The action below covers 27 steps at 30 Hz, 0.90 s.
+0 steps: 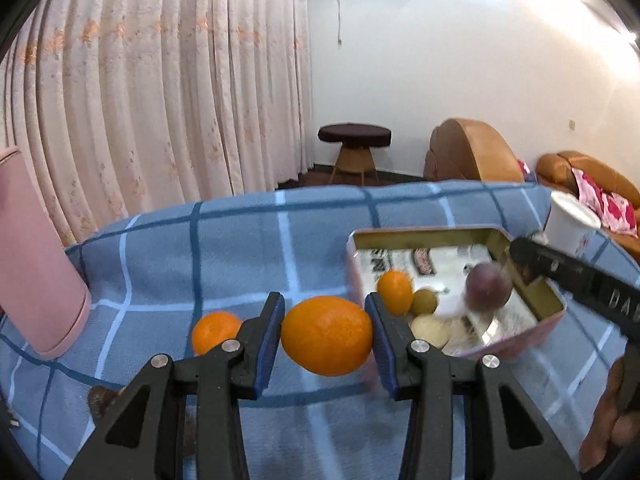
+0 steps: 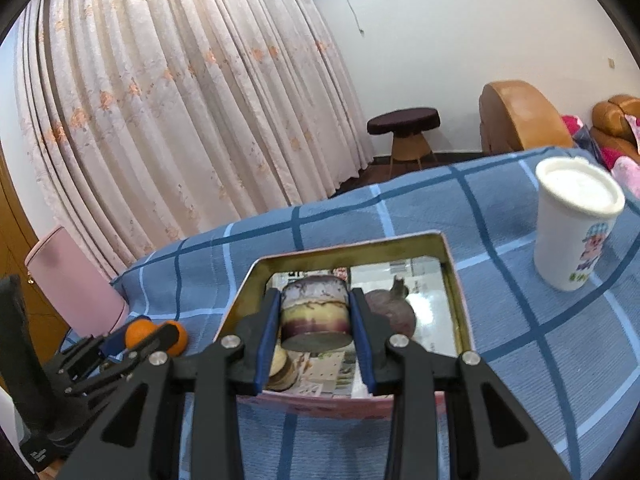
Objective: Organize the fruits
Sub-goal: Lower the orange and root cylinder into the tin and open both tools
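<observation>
My left gripper is shut on a large orange, held just above the blue checked cloth, left of the pink tin tray. A smaller orange lies on the cloth to its left. The tray holds a small orange, a greenish fruit, a pale fruit and a dark purple fruit. My right gripper is shut on a purple and yellow fruit piece over the tray. A purple fruit lies beside it.
A white lidded cup stands right of the tray. A pink cylinder stands at the table's left edge. A stool and brown sofas lie beyond the table. Curtains hang behind.
</observation>
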Each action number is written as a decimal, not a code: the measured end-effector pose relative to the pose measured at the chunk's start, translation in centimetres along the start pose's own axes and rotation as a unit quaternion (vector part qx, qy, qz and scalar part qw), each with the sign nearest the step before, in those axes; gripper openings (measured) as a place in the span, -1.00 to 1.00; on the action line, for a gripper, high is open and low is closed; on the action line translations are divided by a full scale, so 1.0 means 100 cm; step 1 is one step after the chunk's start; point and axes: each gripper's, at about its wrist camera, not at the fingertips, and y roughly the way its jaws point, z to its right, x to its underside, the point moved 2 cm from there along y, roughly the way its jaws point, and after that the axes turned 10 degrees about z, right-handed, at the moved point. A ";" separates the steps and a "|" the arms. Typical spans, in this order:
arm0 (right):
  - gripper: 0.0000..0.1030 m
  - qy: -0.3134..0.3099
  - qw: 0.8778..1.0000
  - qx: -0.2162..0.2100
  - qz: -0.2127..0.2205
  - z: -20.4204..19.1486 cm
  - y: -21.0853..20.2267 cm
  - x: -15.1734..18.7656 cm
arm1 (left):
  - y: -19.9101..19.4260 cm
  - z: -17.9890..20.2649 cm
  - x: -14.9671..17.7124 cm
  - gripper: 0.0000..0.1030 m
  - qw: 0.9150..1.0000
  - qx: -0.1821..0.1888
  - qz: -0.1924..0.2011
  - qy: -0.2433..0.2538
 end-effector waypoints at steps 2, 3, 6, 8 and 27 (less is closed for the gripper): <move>-0.28 -0.007 1.000 0.004 0.007 0.002 -0.002 -0.002 | 0.003 0.008 -0.005 -0.14 1.000 0.002 0.002 -0.007; -0.28 -0.010 1.000 0.008 0.011 0.004 -0.003 -0.003 | 0.005 0.011 -0.006 -0.14 1.000 0.003 0.001 -0.008; -0.28 -0.014 1.000 0.017 0.018 0.011 -0.004 -0.008 | 0.013 0.025 -0.009 -0.14 1.000 0.002 -0.001 -0.007; -0.28 -0.015 0.999 0.024 0.020 0.017 -0.003 -0.010 | 0.021 0.033 -0.011 -0.14 1.000 0.004 -0.006 -0.009; -0.28 -0.026 0.998 0.064 0.006 0.046 0.024 -0.011 | 0.074 0.069 -0.008 -0.14 0.998 -0.004 -0.053 -0.021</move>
